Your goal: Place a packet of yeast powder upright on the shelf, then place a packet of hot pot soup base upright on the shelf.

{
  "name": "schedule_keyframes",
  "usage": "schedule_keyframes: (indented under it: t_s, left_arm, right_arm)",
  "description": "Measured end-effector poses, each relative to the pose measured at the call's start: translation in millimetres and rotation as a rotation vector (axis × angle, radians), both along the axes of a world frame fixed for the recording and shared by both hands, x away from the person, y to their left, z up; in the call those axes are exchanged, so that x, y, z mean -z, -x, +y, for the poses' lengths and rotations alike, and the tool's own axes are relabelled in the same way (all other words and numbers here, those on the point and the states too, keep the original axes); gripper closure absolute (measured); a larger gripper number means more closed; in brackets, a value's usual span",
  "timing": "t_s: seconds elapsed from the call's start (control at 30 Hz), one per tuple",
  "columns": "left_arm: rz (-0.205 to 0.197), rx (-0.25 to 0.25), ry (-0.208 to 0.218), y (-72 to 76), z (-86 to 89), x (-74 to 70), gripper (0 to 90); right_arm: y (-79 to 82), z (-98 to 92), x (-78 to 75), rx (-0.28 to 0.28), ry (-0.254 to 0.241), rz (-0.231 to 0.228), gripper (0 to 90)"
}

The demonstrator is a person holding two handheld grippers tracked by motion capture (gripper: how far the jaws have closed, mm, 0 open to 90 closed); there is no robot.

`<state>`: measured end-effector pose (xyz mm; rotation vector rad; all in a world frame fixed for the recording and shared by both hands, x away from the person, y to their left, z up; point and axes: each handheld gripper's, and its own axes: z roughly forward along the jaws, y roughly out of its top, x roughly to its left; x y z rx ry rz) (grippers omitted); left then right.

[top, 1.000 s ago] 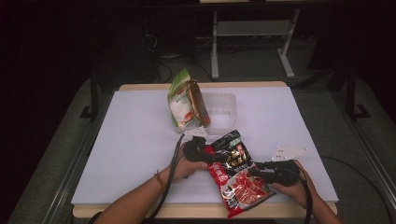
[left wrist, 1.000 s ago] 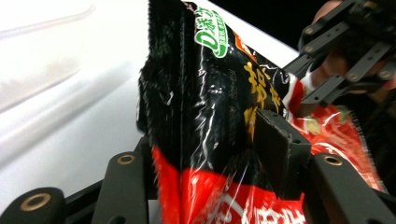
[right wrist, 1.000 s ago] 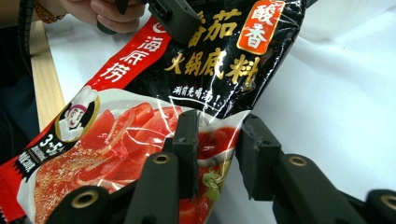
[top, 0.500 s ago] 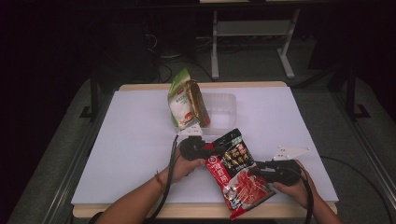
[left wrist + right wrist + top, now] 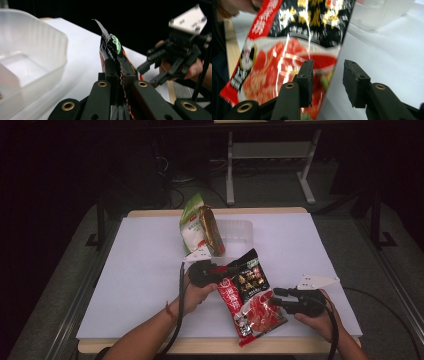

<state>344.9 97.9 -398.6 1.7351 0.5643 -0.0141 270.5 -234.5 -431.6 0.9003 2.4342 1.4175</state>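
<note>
Now the left gripper [image 5: 212, 271] is seen with its fingers [image 5: 111, 72] clamped on the top edge of the red-and-black pouch [image 5: 248, 295]; a second ago they stood apart beside that edge, and they have just been closing onto it. The gripper has been raised a little since then, and the upper end of the pouch has been lifted with it, so that the pouch is held tilted just above the white tabletop [image 5: 135, 270]. Behind it, toward the middle, a green snack bag [image 5: 199, 226] is leaned against a clear tub [image 5: 239, 231], both unmoved. Further right, the right gripper [image 5: 280, 299] is kept where it was, at the pouch's right edge. Its fingers [image 5: 306, 75], pressed together before, have just been opening and are now parted, with the edge of the pouch lying between them ungripped.
</note>
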Motion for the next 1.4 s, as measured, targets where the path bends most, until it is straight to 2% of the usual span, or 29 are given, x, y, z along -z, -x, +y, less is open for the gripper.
schedule_keyframes:
  t_s: [0.1, 0.2, 0.3, 0.4, 0.47, 0.83, 1.03, 1.17, 1.23, 1.4]
  left_arm:
    - [-0.016, -0.008, 0.014, 0.1, 6.3, -6.8, 87.7]
    - [-0.025, -0.023, 0.033, 2.5, 12.0, -12.8, 87.7]
    - [-0.041, -0.035, 0.046, 3.8, 17.6, -19.1, 87.9]
    - [-0.054, -0.038, 0.054, 4.6, 21.3, -23.7, 87.9]
    - [-0.059, -0.038, 0.054, 4.9, 23.1, -26.4, 88.0]
    - [-0.073, -0.075, 0.1, 5.6, 36.7, -38.2, 88.8]
    - [-0.102, -0.081, 0.123, 7.2, 42.7, -46.8, 89.0]
    - [-0.102, -0.096, 0.13, 7.8, 45.2, -50.0, 89.0]
    - [-0.083, -0.091, 0.148, 6.9, 45.7, -51.3, 88.9]
    - [-0.104, -0.12, 0.161, 7.6, 46.6, -60.9, 89.0]
  right_arm:
    - [0.5, 0.7, -1.6, -0.002, 0.032, -0.024, 56.6]
    - [-0.4, -0.1, -3.0, -0.006, 0.018, -0.034, 54.8]
    - [-2.0, -0.3, -2.9, 0.008, 0.035, -0.048, 52.7]
    - [-3.5, -1.4, -1.8, 0.011, 0.046, -0.06, 44.0]
    - [-4.2, -2.2, -2.1, 0.042, 0.077, -0.084, 36.3]
    - [-11.7, -15.6, 1.7, 0.184, 0.076, -0.09, 23.7]
    - [-10.9, -14.4, 5.8, 0.189, 0.105, -0.076, 23.1]
    - [-10.2, -12.7, 5.8, 0.18, 0.109, -0.077, 22.6]
    - [-9.8, -12.2, 5.9, 0.178, 0.113, -0.078, 22.6]
    - [-9.0, -12.4, 7.2, 0.186, 0.131, -0.073, 22.7]
